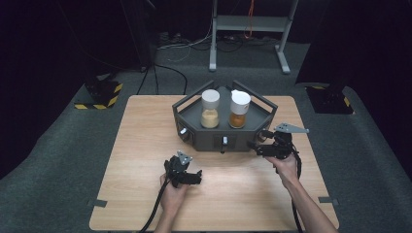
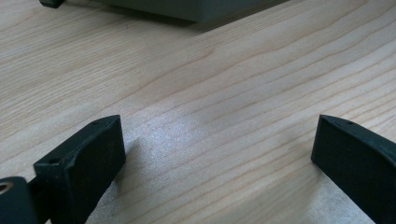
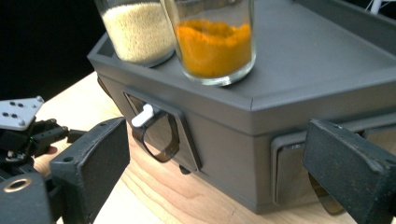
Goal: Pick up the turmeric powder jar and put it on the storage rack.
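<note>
A: Fingers first. How did the right gripper (image 1: 256,145) stand?

B: Its fingers (image 3: 88,158) were spread apart with nothing between them, level with the front right corner of the grey box (image 3: 289,98), just beside its wall.

A: And the left gripper (image 1: 194,175)?

B: Its fingers (image 2: 84,161) were also wide apart, low over bare bench (image 2: 210,93), empty, well short of the box.

A: What was on the box front?

B: A small white lever (image 3: 142,115) sat in a recessed panel, between the two grippers in the right gripper view.

A: And on top?

B: Two jars stood upright side by side in the tray: a pale jar (image 1: 210,108) on the left and an orange jar (image 1: 239,108) on the right, both white-capped.
</note>
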`<control>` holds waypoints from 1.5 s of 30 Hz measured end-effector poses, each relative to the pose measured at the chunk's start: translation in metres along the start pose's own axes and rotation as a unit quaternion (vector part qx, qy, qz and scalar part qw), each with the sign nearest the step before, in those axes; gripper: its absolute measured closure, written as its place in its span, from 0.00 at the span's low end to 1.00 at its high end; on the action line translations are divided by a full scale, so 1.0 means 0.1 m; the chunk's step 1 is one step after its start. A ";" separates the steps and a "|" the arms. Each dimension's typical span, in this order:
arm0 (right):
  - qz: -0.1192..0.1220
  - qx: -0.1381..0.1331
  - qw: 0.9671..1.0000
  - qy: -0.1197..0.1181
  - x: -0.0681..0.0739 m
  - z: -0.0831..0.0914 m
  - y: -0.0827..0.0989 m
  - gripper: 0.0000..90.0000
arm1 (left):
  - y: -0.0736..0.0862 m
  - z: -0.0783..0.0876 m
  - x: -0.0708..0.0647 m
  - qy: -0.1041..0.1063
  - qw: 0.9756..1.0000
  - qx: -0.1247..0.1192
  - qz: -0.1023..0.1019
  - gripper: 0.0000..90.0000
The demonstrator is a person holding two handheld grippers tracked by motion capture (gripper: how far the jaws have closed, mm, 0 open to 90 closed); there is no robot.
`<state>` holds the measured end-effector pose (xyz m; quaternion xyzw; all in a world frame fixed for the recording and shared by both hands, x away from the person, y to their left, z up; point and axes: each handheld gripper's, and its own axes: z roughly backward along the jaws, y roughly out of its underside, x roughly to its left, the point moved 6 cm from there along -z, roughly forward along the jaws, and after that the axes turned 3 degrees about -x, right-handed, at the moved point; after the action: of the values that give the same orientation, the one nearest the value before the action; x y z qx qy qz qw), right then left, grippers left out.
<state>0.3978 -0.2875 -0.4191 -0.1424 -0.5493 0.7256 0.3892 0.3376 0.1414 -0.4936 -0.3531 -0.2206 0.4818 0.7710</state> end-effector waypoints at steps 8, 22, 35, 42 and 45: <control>0.015 0.022 0.999 0.020 0.05 -0.03 0.10 0.08 | 0.00 0.00 0.00 0.000 1.000 0.000 0.000 0.03; 0.013 0.045 0.999 0.017 0.02 -0.07 0.29 0.08 | 0.00 0.00 0.00 0.000 1.000 0.000 0.000 0.03; 0.018 0.069 0.997 0.036 0.08 -0.13 0.45 0.09 | 0.00 0.00 0.00 -0.001 1.000 0.000 0.000 0.03; 0.020 0.079 0.996 0.048 0.11 -0.17 0.52 0.10 | 0.00 0.00 0.00 -0.001 1.000 -0.001 0.001 0.03; 0.023 0.082 0.995 0.054 0.13 -0.18 0.56 0.10 | 0.00 0.00 -0.01 -0.001 1.000 -0.002 0.002 0.03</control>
<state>0.3781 -0.2706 -0.4733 -0.1611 -0.4626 0.7684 0.4119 0.3373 0.1410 -0.4941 -0.3548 -0.2214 0.4832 0.7692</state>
